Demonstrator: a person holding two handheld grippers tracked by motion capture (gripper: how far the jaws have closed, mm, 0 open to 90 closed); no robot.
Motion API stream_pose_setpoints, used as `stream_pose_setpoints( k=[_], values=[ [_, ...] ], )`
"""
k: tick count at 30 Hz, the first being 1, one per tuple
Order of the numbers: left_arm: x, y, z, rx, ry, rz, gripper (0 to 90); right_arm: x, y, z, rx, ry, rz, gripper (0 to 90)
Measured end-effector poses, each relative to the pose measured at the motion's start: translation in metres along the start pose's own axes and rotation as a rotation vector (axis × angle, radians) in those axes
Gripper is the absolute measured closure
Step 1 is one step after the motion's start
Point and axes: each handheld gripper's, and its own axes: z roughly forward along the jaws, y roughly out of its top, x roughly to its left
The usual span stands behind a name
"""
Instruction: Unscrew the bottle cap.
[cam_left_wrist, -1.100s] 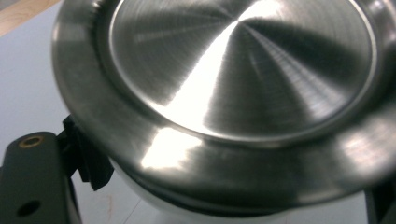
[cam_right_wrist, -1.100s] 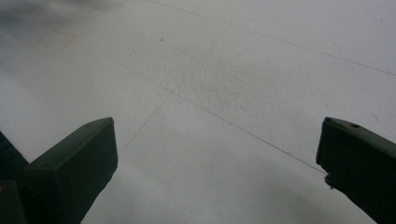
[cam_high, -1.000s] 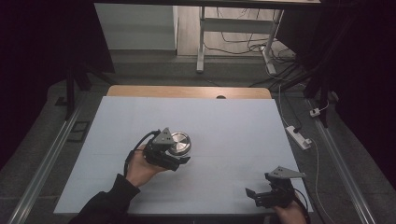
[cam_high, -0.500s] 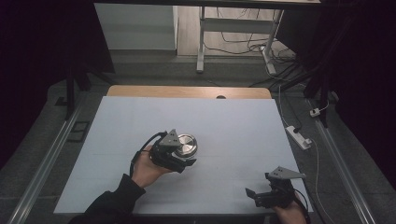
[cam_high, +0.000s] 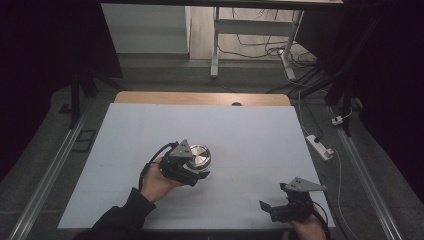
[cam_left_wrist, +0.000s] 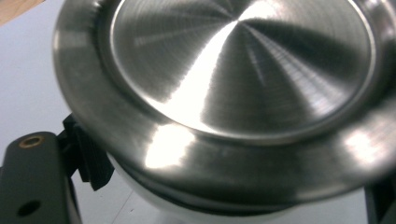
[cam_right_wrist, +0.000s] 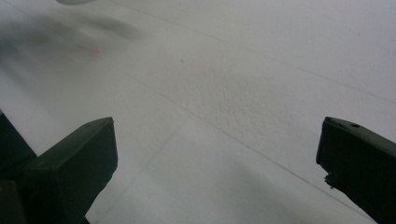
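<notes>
Steel lid (cam_high: 198, 156) rightward (between jaws)

1. A lab or test room set up for recording, dimly lit with dark surroundings.
2. A bare white work table (cam_high: 250, 135) stands on grey carpet.
3. Loose cables (cam_high: 260, 47) lie on the far floor beside a white metal stand (cam_high: 216, 40).
4. A power strip (cam_high: 319, 146) sits at the right.
</notes>
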Motion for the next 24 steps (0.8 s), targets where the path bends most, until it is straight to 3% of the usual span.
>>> stream_pose_setpoints(
  k=[12, 24],
  values=[
    [0.001, -0.003, 0.001, -0.001, -0.005, -0.005, 15.4, 0.013, 0.02, 0.003, -0.053, 0.037, -0.049, 0.0],
    [-0.001, -0.003, 0.002, -0.003, -0.004, -0.003, 15.4, 0.032, 0.049, 0.015, -0.085, 0.124, -0.133, 0.0]
  ],
)
